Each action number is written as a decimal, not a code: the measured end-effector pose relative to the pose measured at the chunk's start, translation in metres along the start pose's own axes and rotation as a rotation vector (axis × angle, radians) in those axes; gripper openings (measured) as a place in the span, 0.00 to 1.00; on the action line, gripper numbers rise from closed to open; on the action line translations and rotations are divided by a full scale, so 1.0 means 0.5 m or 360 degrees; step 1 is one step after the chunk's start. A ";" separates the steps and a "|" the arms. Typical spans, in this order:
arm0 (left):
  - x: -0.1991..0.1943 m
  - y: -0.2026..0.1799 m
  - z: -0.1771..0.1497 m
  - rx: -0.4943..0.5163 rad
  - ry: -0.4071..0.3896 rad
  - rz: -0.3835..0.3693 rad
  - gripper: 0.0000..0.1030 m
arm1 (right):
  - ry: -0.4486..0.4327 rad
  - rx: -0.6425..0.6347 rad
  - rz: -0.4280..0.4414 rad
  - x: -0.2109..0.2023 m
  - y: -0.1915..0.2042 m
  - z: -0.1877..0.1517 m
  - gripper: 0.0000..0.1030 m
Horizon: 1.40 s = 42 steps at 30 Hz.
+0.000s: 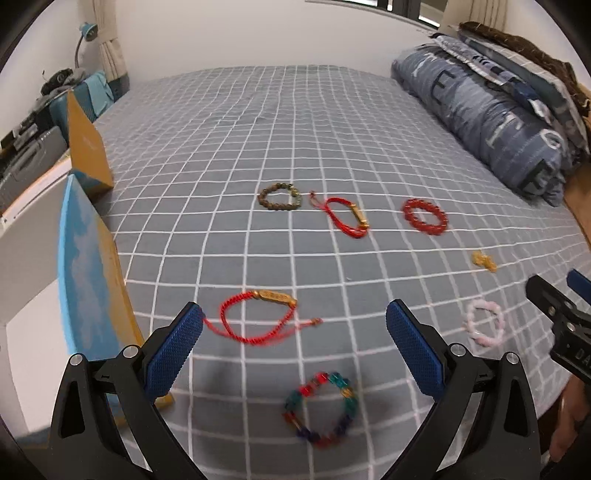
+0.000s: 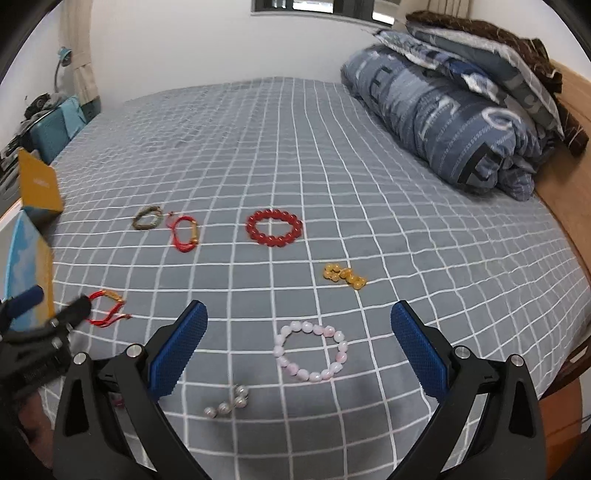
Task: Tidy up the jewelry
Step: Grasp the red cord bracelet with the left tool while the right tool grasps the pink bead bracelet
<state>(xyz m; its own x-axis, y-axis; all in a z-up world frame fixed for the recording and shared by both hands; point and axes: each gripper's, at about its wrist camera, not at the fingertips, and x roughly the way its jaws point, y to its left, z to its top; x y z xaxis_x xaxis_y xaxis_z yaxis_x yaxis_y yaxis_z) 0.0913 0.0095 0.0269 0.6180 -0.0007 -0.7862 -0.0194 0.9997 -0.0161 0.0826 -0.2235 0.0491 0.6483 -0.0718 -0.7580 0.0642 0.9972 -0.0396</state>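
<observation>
Several bracelets lie on the grey checked bed sheet (image 1: 258, 129). My left gripper (image 1: 295, 339) is open and empty above a red cord bracelet with a gold bar (image 1: 258, 317) and a multicoloured bead bracelet (image 1: 321, 410). Farther off lie a brown bead bracelet (image 1: 279, 197), a second red cord bracelet (image 1: 347, 218), a red bead bracelet (image 1: 424, 216) and a small amber bracelet (image 1: 484, 260). My right gripper (image 2: 299, 339) is open and empty over a pink bead bracelet (image 2: 310, 350), with a small pearl piece (image 2: 227, 402) in front of it. An open blue and orange box (image 1: 88, 258) stands at the left.
A folded blue quilt (image 1: 491, 122) and pillows (image 2: 491, 51) are stacked at the right, against a wooden bed frame (image 2: 569, 206). A white desk (image 1: 22, 236) with clutter and a lamp (image 1: 86, 35) stands left of the bed.
</observation>
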 end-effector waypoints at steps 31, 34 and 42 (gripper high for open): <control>0.158 0.031 -0.043 -0.0020 0.0196 -0.0052 0.10 | 0.0404 -0.0094 0.0137 0.205 0.005 -0.075 0.26; 0.149 0.034 -0.042 -0.0034 0.0195 -0.0092 0.08 | 0.0381 -0.0083 0.0143 0.196 0.003 -0.075 0.18; 0.117 0.034 -0.037 -0.0029 0.0130 -0.0110 0.08 | 0.0303 -0.0099 0.0146 0.168 0.009 -0.071 0.18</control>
<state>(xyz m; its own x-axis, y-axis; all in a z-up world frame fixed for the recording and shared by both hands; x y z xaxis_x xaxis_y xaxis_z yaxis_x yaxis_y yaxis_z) 0.1127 0.0261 -0.0308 0.5524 -0.0724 -0.8304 0.0066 0.9966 -0.0826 0.1103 -0.2243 -0.0380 0.4939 0.0191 -0.8693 -0.0391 0.9992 -0.0003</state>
